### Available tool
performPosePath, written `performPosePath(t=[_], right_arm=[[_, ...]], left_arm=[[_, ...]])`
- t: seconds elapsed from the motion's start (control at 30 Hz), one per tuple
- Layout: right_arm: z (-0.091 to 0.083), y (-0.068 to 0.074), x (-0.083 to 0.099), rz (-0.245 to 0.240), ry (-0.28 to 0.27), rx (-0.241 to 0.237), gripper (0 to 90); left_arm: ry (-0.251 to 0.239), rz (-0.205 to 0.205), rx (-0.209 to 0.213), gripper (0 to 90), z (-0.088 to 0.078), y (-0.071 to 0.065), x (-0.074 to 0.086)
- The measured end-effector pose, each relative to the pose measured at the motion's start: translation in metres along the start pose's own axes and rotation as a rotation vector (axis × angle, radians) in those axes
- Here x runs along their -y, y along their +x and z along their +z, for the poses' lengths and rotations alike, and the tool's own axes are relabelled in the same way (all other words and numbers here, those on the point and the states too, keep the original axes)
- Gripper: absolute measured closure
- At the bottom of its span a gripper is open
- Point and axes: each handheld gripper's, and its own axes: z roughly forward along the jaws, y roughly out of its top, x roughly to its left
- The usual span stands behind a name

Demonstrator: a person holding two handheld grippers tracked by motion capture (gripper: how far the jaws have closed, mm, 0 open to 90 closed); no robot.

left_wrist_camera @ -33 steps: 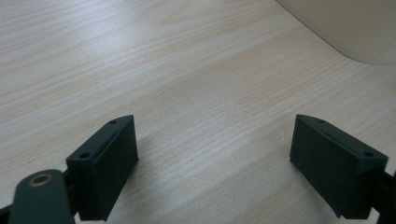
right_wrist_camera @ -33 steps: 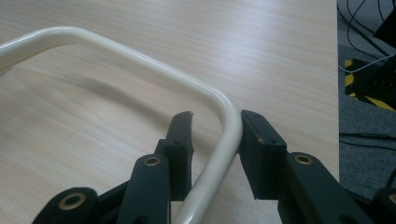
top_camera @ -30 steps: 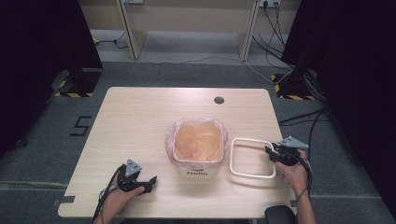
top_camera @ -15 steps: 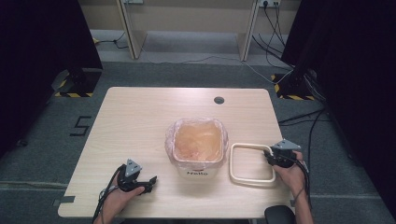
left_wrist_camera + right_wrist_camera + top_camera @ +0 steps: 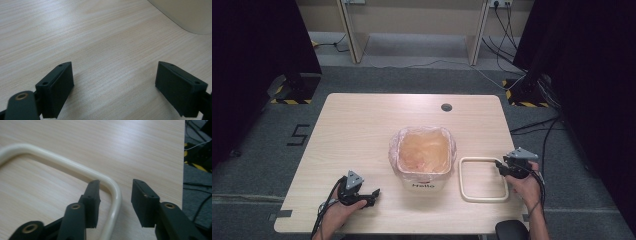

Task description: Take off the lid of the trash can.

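Right of the bag-lined bin (image 5: 422, 160), the cream rounded-square plastic ring (image 5: 484, 179), light, stiff and slick, sits loose between the right gripper (image 5: 115, 195)'s just-opening jaws; take it at that corner; left gripper (image 5: 115, 87) wide, empty

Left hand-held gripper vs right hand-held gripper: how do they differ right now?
The left hand-held gripper stands wide open over bare table; the right hand-held gripper has narrower jaws that have just been opening, straddling a corner of the cream ring. The left sits near the lined bin, the right at the table's right edge. Both rest low, open.
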Motion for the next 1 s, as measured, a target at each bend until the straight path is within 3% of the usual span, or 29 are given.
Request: performPosePath(t=[0.07,0.4,1.0], right_arm=[[-0.002,0.000,-0.002,0.036,-0.017,-0.032,52.1],[-0.013,0.005,-0.018,0.158,-0.115,-0.091,36.9],[-0.042,0.037,-0.056,0.128,-0.252,-0.186,34.0]], left_arm=[[0.001,0.001,0.000,14.1,0.000,0.000,0.000],[0.001,0.001,0.000,14.1,0.000,0.000,0.000],[0.001,0.001,0.000,14.1,0.000,0.000,0.000]])
